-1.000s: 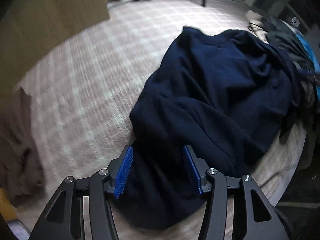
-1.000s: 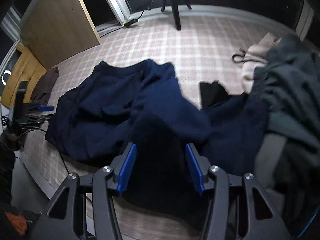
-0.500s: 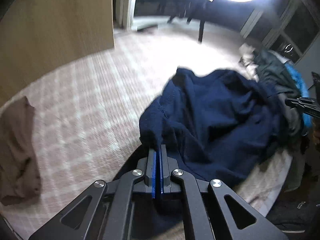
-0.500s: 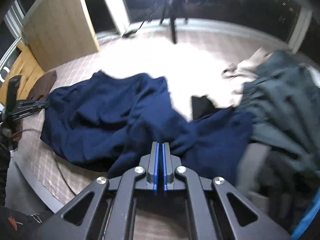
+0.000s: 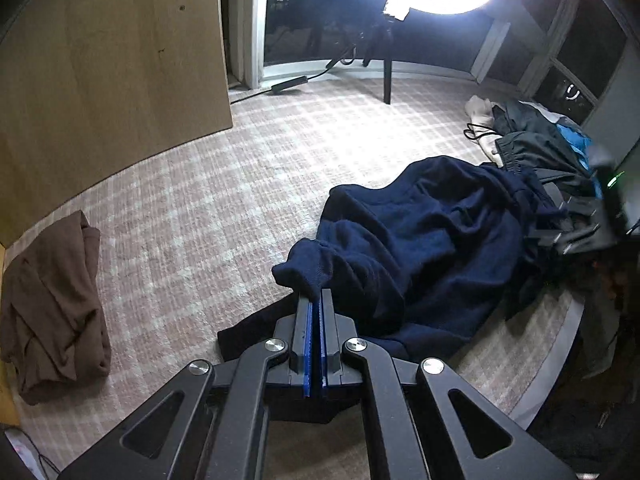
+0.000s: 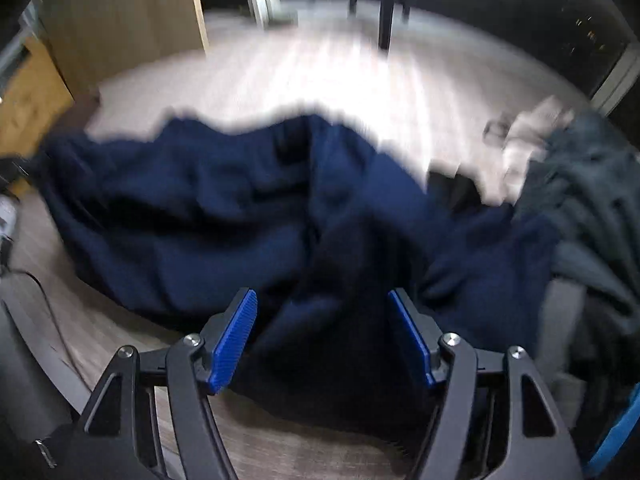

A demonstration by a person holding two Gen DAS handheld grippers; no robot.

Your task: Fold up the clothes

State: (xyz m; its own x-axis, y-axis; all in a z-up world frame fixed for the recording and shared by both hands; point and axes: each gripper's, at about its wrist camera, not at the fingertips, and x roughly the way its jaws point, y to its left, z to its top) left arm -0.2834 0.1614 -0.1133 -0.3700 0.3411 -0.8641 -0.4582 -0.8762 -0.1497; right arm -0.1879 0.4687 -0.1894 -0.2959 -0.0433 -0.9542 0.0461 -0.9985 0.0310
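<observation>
Navy garment [image 5: 420, 248] lies rumpled on checked carpet [image 5: 240, 184]. Left hand-held gripper [image 5: 315, 300] clenched on its bunched edge, lifted. Right hand-held gripper [image 6: 322, 320] opening, cloth between pads but ungripped. Risk: 1-point hold lets fabric sag and twist. Dark clothes pile [image 5: 540, 152] touches garment's far side; brown garment [image 5: 52, 312] well apart.

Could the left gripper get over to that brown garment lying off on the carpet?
Probably not yet: the left gripper is shut on the navy garment. The carpet up to the brown garment lies bare, so nothing else blocks it.
</observation>
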